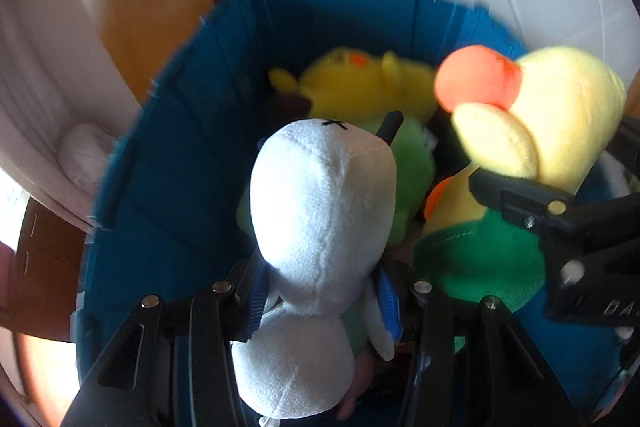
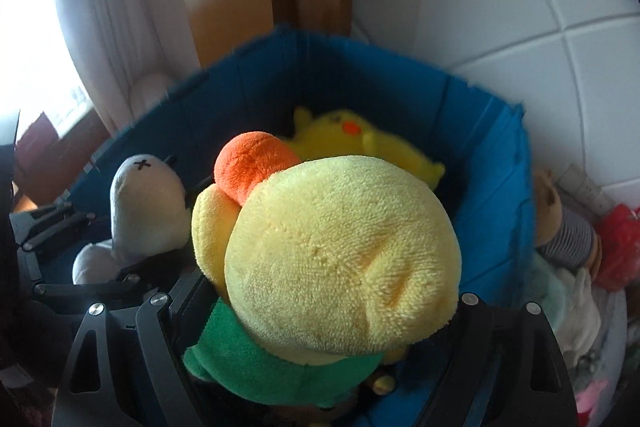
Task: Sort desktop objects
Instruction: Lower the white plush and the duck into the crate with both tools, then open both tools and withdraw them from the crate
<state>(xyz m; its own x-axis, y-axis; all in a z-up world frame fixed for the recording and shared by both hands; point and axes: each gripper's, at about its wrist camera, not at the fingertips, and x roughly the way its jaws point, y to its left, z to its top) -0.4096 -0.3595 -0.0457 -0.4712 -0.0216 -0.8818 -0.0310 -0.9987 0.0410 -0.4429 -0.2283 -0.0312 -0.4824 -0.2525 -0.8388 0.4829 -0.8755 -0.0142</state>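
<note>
A white plush toy with a black stitched cross, a pale-yellow duck plush with orange beak and green shirt, and a bright-yellow plush, orange-cheeked, inside a blue felt bin.

You have a white plush doll with an X-stitched face over the blue felt bin, just beside a pale yellow duck plush with orange beak and green shirt. Inside the bin lies a bright yellow plush, against the far wall.
</note>
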